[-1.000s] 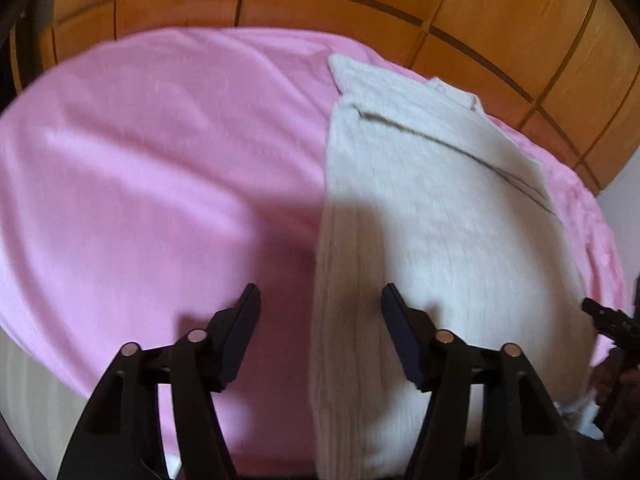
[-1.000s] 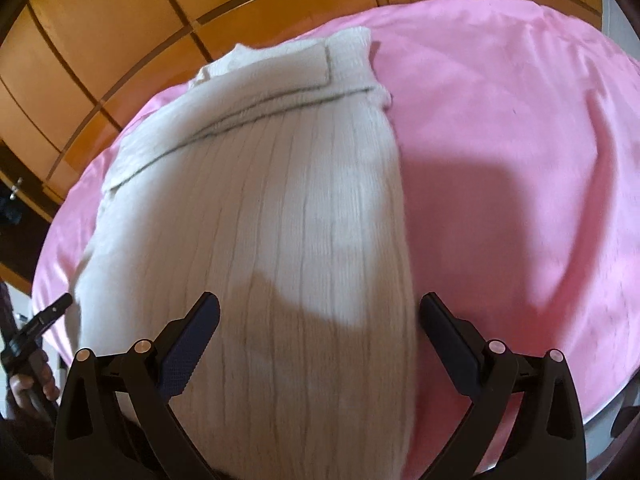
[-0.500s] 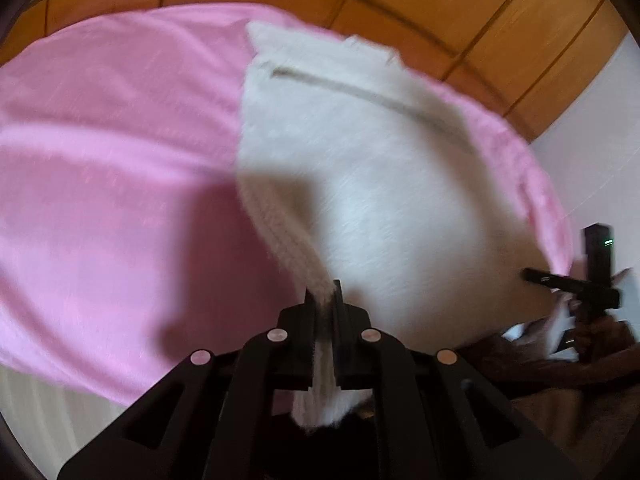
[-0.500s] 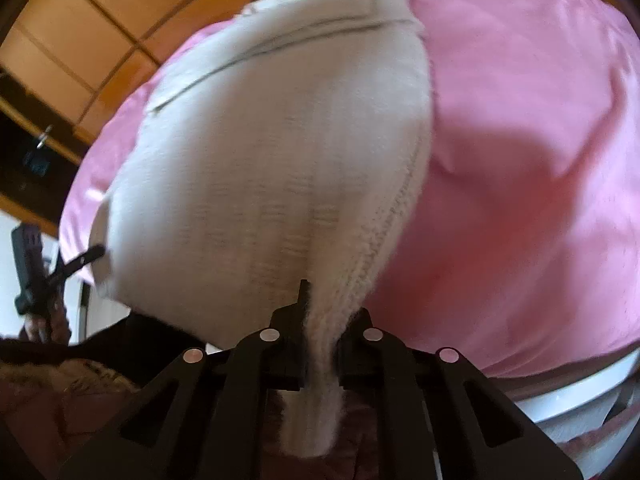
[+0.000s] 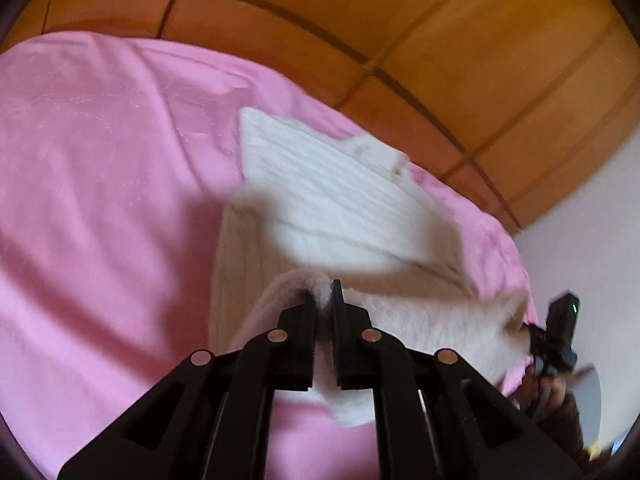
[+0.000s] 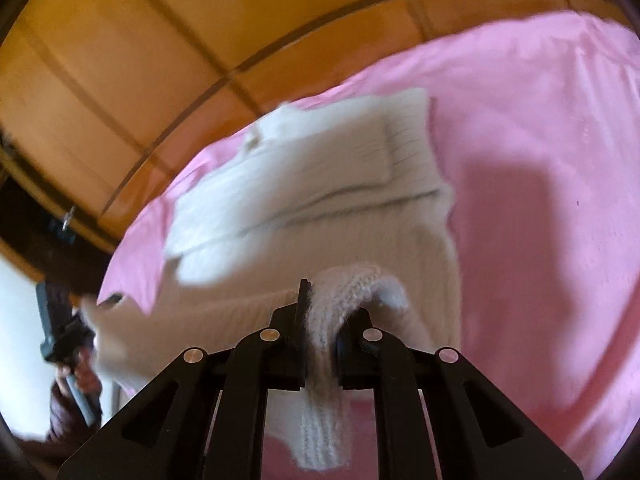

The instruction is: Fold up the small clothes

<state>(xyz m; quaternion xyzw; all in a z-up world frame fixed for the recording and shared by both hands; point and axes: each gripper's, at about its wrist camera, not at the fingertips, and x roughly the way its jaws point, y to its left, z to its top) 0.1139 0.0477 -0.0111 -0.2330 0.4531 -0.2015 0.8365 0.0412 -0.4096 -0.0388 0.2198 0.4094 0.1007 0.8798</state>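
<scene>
**Left wrist, right wrist: both tools pinching knit hem**

Left tool is pressed together on the near hem of the white knit garment, which lies on the pink sheet. Right tool likewise pinches the hem's other corner, lifted off the sheet.

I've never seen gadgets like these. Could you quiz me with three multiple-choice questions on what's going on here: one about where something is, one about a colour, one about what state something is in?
1. Where does the white knit garment lie?
A. On the floor
B. On the pink sheet
C. On a chair

2. What colour is the panelling behind the bed?
A. Orange-brown wood
B. Blue
C. Grey

3. What are the two claws doing?
A. Both open, empty
B. One open, one shut
C. Both shut on the garment's near edge

Answers:
1 B, pink cloth shows all around it.
2 A, warm wooden panels with dark seams.
3 C, the left claw and right claw each pinch knit fabric.
</scene>
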